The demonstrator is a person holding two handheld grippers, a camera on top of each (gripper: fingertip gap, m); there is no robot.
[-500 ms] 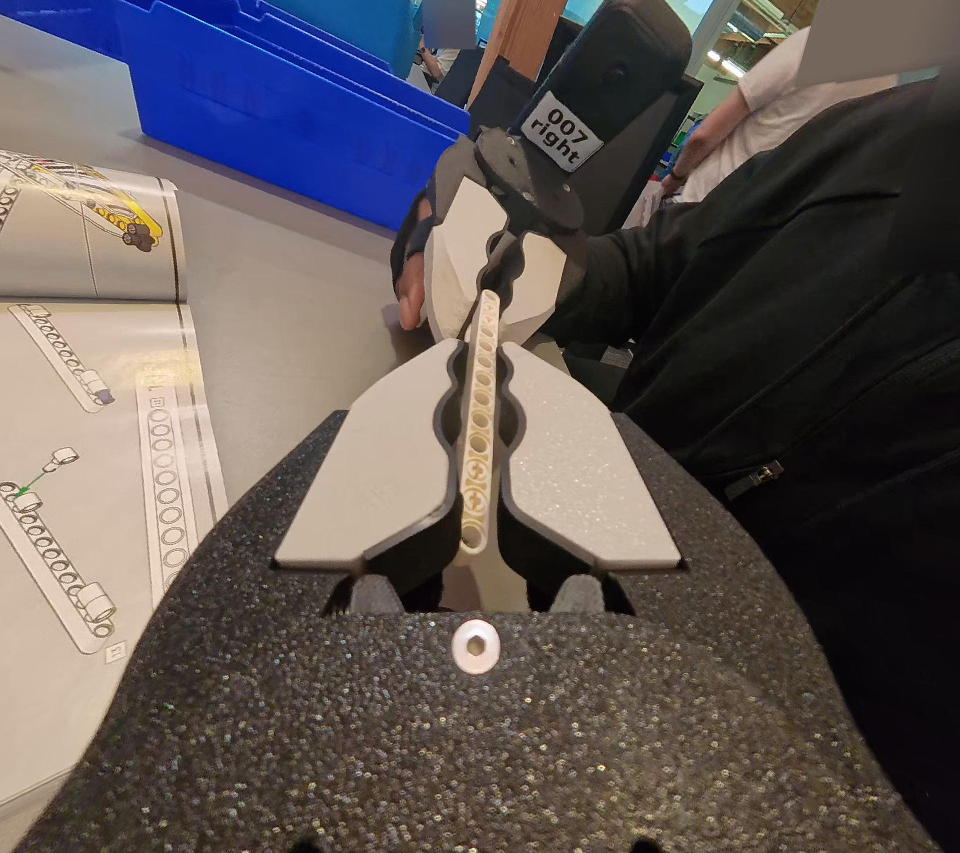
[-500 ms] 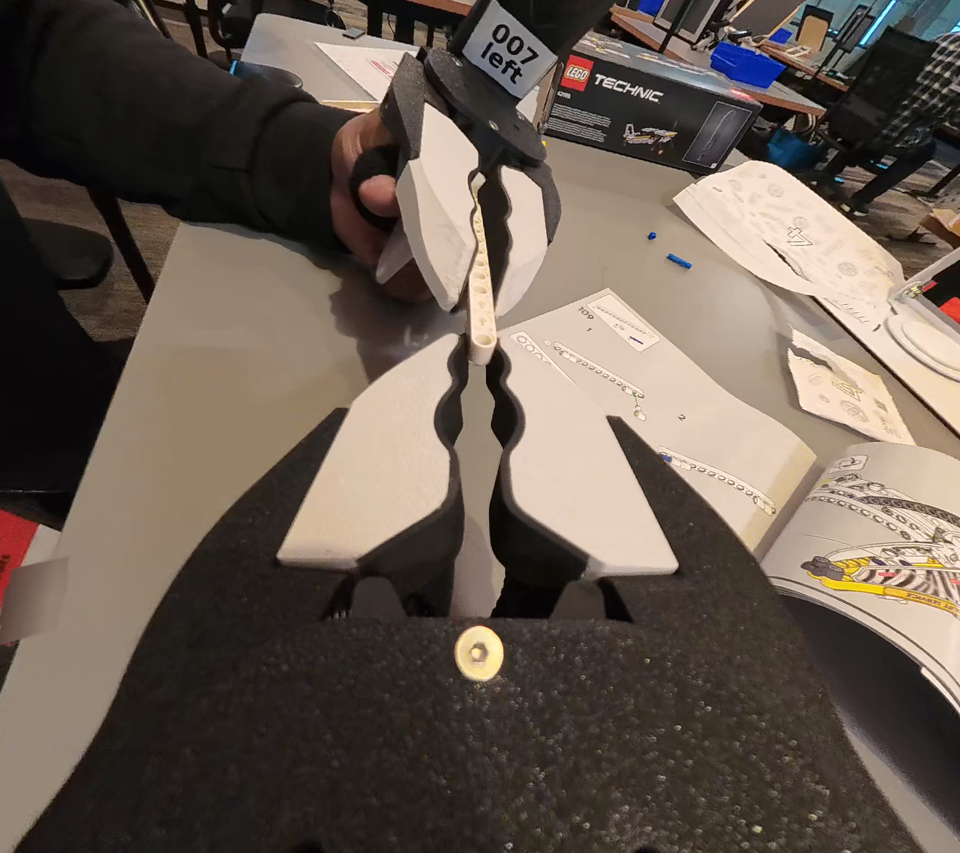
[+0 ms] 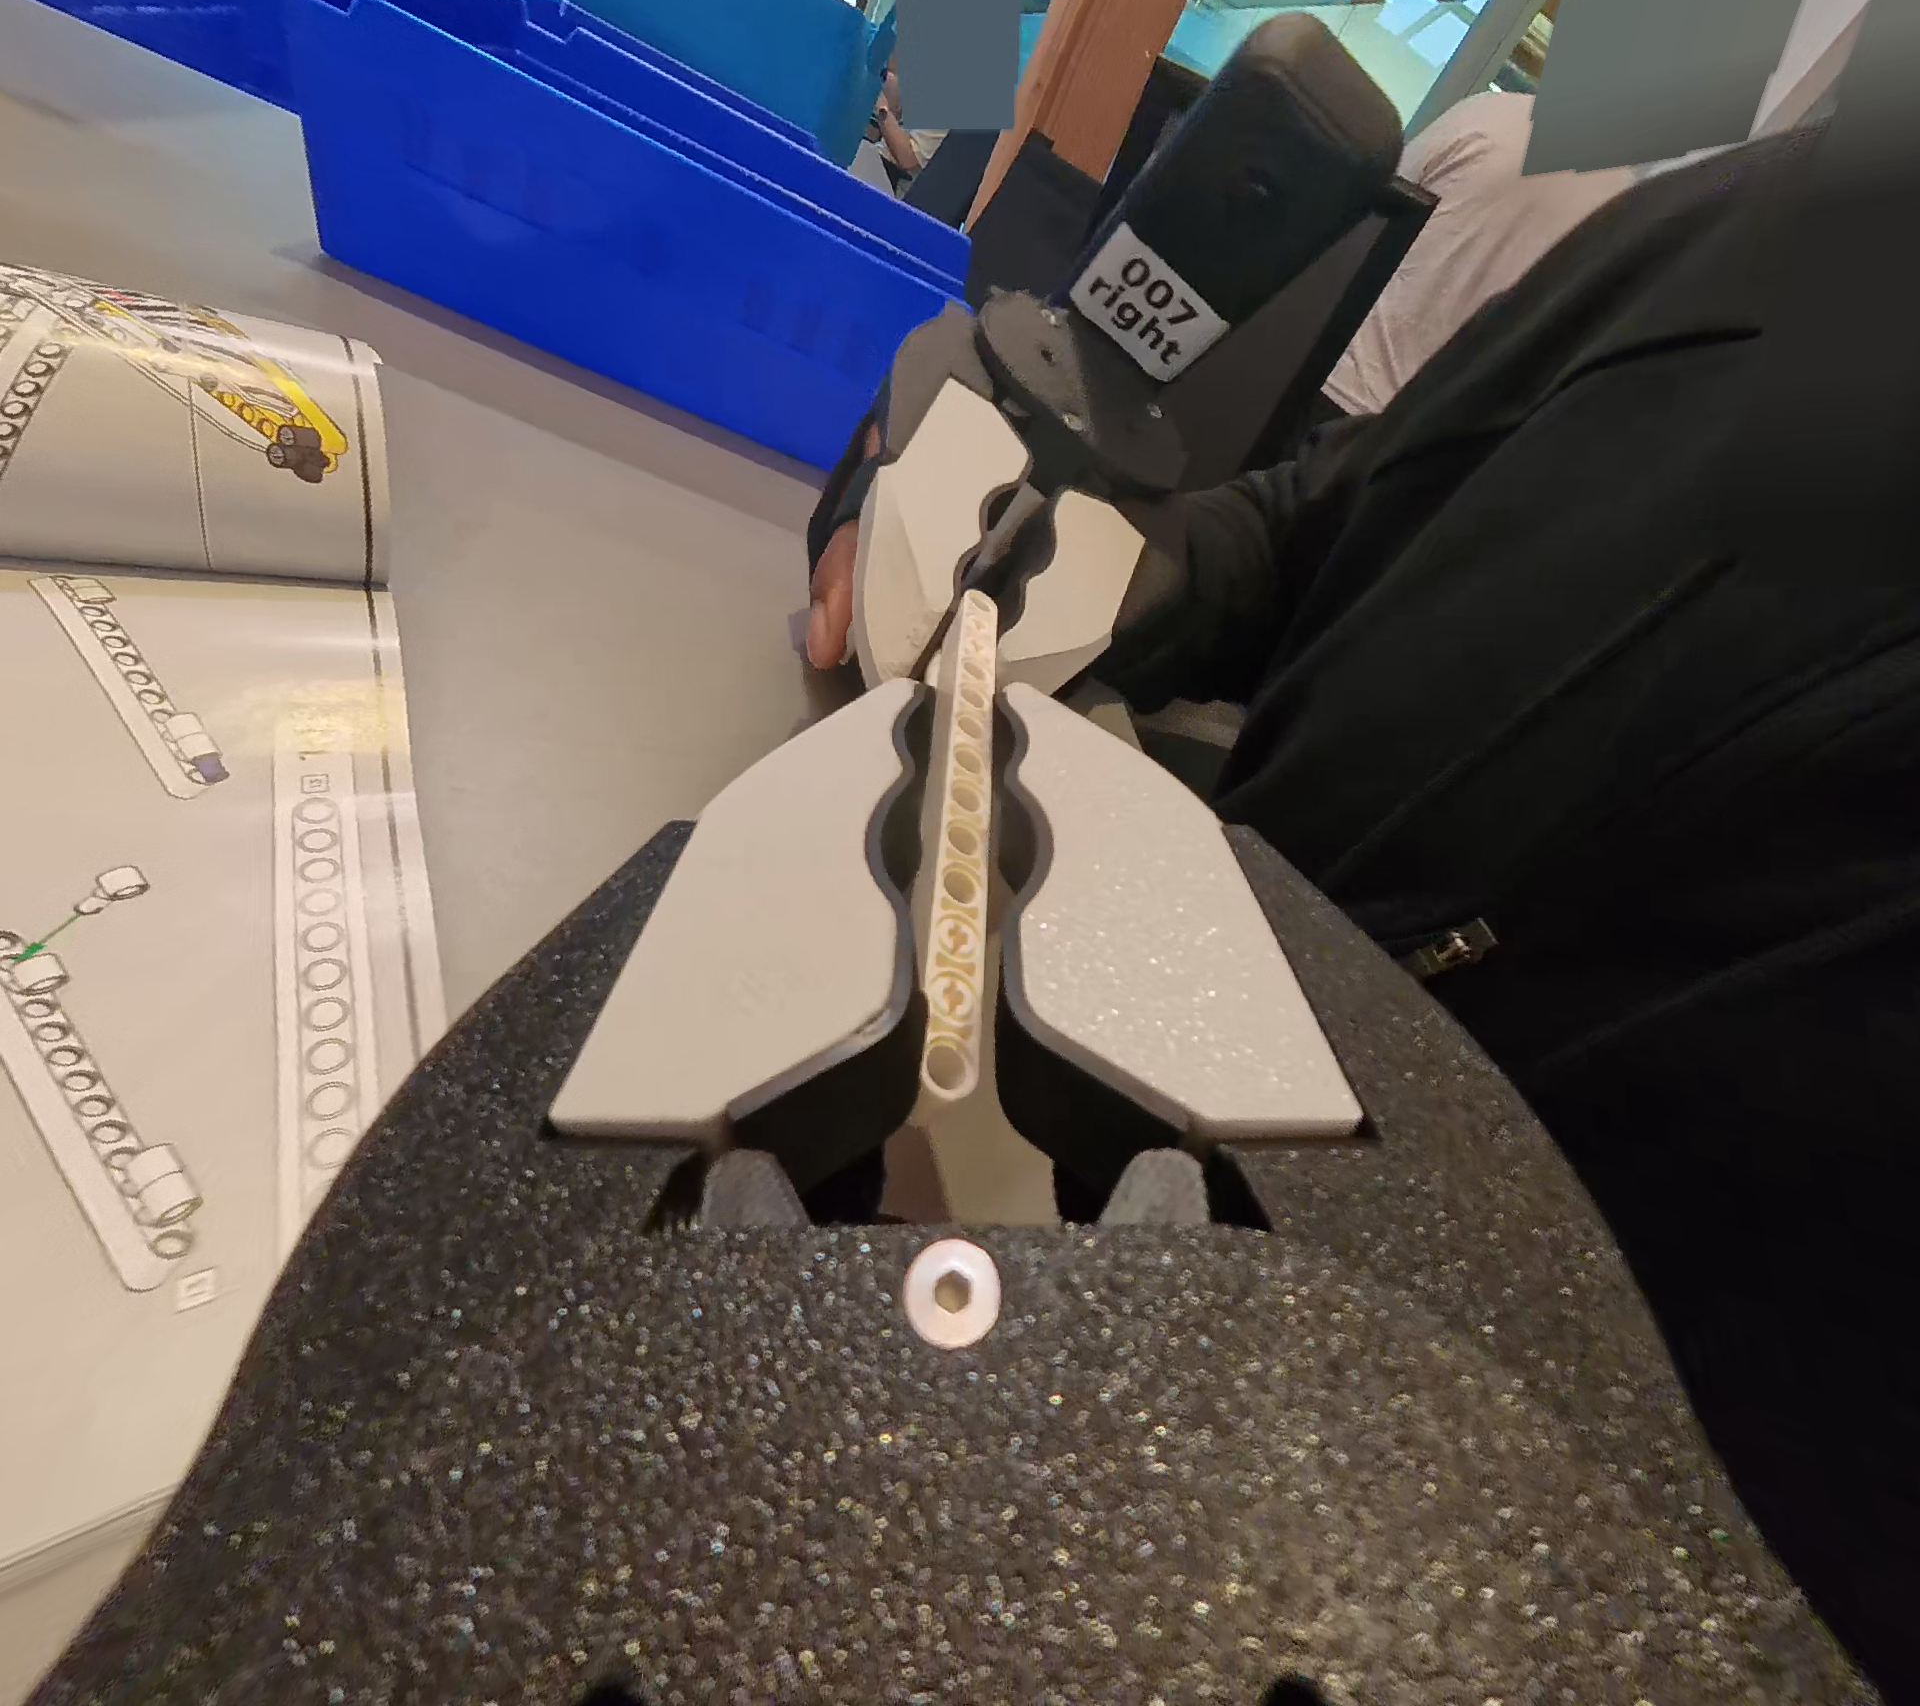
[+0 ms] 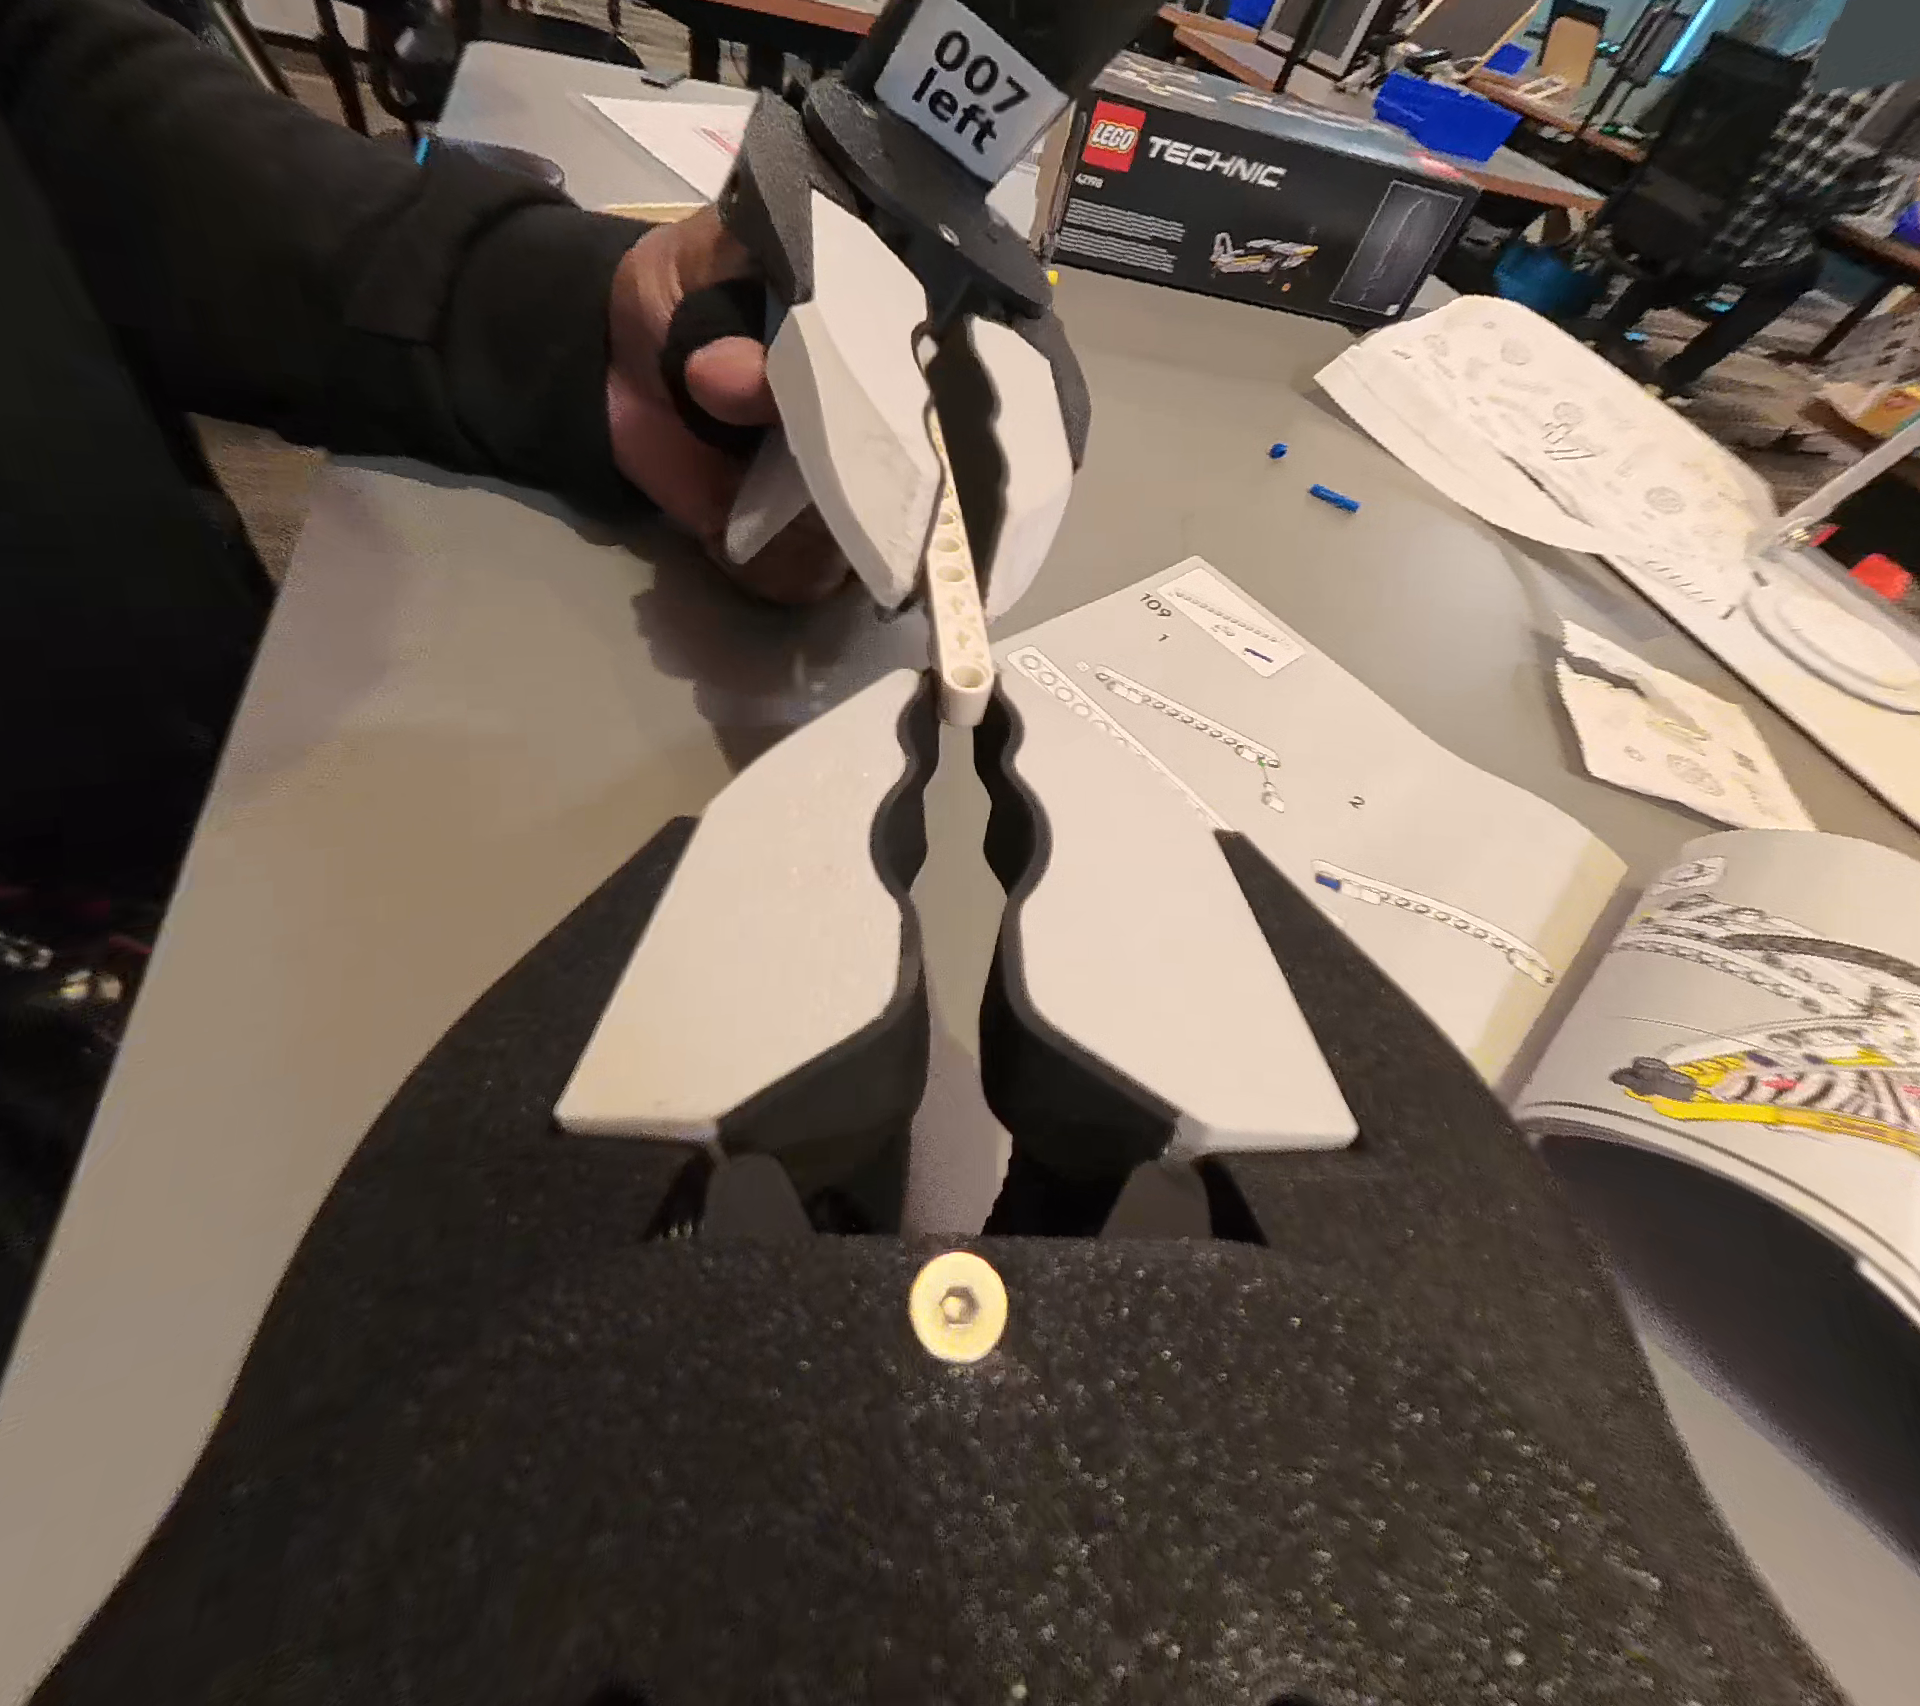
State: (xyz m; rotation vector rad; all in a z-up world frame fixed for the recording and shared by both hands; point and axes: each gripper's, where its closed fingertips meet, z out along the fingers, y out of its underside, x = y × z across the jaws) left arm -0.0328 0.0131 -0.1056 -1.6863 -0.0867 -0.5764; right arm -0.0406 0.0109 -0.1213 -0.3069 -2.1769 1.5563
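Hardly anything is changed against the view of half a second earlier: the white beam (image 3: 961, 877) is gripped as before, and only a slight tilt of the far tool towards the upper right of the left wrist frame is noted. The left gripper (image 3: 961, 700) is closed on the beam along its length, both pads being pressed to its narrow sides at the centre of the frame. The beam's free end is seen just above the centre of the right wrist frame, where the right gripper (image 4: 961, 700) appears to be pinched lightly on its very tip. An open instruction booklet (image 4: 1299, 825) is laid on the grey table (image 4: 468, 773) to the right, a blue bin (image 3: 623, 181) at the upper left of the left wrist frame.
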